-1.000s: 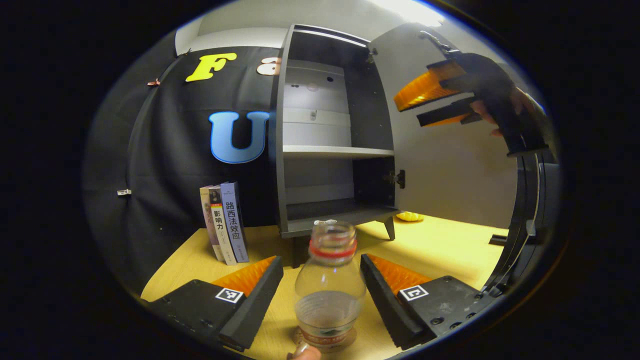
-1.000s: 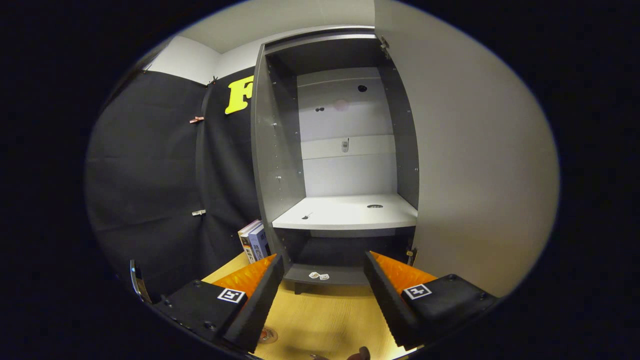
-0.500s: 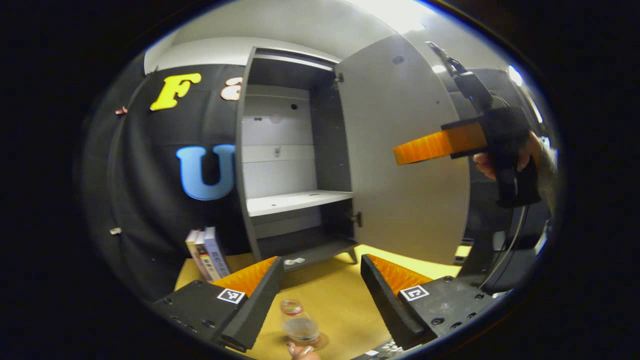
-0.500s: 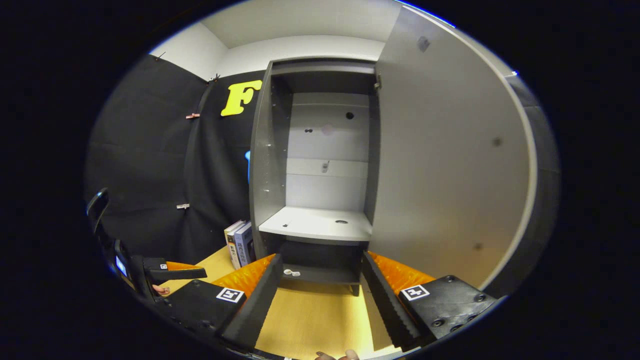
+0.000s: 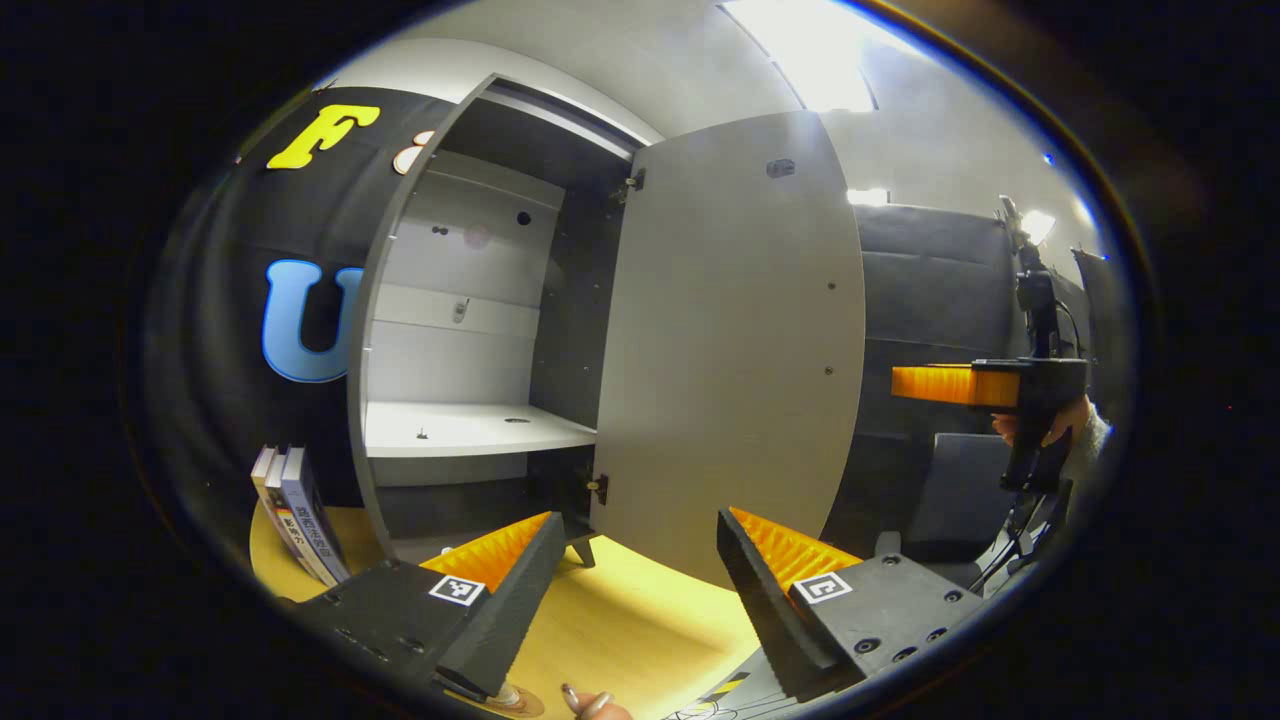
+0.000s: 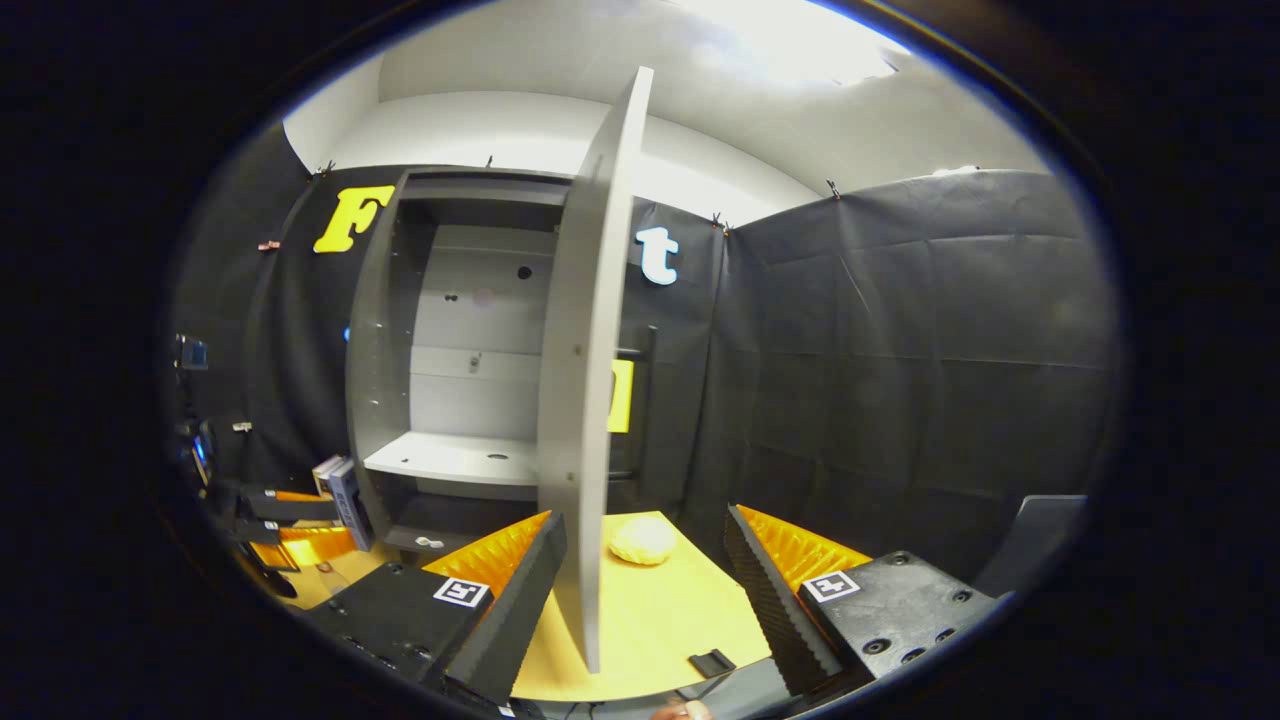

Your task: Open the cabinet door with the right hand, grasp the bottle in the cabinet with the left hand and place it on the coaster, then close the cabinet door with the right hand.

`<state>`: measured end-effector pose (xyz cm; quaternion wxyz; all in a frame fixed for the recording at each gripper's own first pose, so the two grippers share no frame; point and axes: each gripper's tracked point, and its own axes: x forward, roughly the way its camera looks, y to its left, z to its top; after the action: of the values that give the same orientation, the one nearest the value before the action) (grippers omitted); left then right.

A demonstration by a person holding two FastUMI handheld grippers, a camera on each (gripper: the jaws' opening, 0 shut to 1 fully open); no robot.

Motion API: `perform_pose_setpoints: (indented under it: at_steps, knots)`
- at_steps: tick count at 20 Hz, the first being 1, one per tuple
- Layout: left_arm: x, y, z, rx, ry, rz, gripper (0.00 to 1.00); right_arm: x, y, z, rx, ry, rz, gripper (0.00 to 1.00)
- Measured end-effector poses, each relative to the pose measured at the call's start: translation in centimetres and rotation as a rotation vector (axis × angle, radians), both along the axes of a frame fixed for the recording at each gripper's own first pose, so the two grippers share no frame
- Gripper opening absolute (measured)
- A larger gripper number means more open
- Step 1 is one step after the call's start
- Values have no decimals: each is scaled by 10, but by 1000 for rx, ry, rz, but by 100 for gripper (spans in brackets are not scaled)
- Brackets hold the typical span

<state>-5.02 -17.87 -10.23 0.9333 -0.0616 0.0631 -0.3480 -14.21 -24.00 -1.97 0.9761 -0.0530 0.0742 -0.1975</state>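
With both grippers, left and right, spread and empty, the right one facing the cabinet door edge-on, a poorly aimed push could slip off it, while the bottle is cut off at the left gripper view's bottom edge.

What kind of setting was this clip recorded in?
Likely a staged recording booth, not a home: black cloth walls enclose a wooden table holding a small grey cabinet, door open, and a few books.
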Motion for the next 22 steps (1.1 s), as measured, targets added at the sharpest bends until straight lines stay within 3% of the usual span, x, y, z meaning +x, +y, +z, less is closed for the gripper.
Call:
perform_pose_setpoints:
  at_steps: [1, 3, 7, 9, 12, 13, 14, 22]
  knots:
    - [4, -5, 3, -6, -2, -3, 96, 5, -9, -3, 3, 10, 3, 100]
    - [8, -9, 9, -10, -13, 7, 96, 20, -20, -1, 29, -4, 37, 94]
    - [37, -27, 15, 11, -36, 32, 96, 49, -34, 8, 63, -42, 132, 96]
    - [42, -34, 18, 3, -40, 42, 96, 56, -26, 9, 67, -38, 196, 100]
    - [49, -39, 19, 1, -31, 68, 96, 59, -16, 9, 138, -39, 262, 95]
    - [50, -40, 19, 4, -26, 71, 96, 61, -7, 7, 169, -41, 285, 91]
    - [51, -39, 18, 11, -22, 79, 96, 62, 3, 4, 191, -43, 310, 95]
    - [38, 9, 19, 52, -23, 157, 96, 92, 121, -4, 267, -25, 566, 96]
